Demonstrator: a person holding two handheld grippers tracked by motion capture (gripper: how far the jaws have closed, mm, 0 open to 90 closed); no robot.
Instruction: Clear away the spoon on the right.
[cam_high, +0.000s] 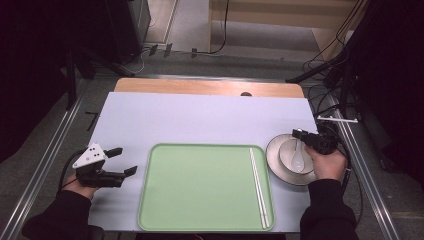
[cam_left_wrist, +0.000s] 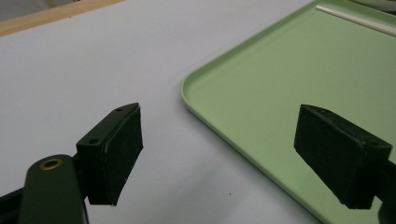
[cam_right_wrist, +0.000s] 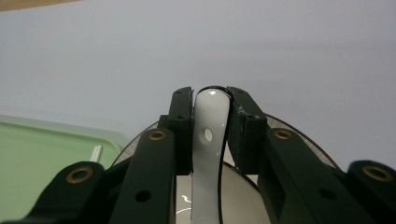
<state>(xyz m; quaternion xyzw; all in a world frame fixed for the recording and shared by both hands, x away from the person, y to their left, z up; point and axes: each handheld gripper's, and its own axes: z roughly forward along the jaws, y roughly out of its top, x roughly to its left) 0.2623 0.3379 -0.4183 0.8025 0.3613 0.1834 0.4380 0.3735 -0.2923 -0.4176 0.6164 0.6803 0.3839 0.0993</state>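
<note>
A white spoon (cam_high: 299, 156) lies in a white bowl (cam_high: 289, 156) that stands on a round plate (cam_high: 280, 172) right of the green tray (cam_high: 200, 185). My right gripper (cam_high: 300, 136) reaches over the bowl from the right. In the right gripper view my right gripper (cam_right_wrist: 210, 122) is shut on the handle of the spoon (cam_right_wrist: 207, 158), with a pad pressed on each side near its tip. A pair of white chopsticks (cam_high: 259, 187) lies along the tray's right side. My left gripper (cam_high: 127, 160) hovers left of the tray, open and empty; in its own view my left gripper (cam_left_wrist: 224, 156) straddles the tray's corner (cam_left_wrist: 196, 88).
The white tabletop (cam_high: 200, 117) stretches behind the tray, with a wooden strip (cam_high: 200, 86) at its far edge. Metal rails run along both sides of the table. Cables and dark stands (cam_high: 330, 70) crowd the floor at the back right.
</note>
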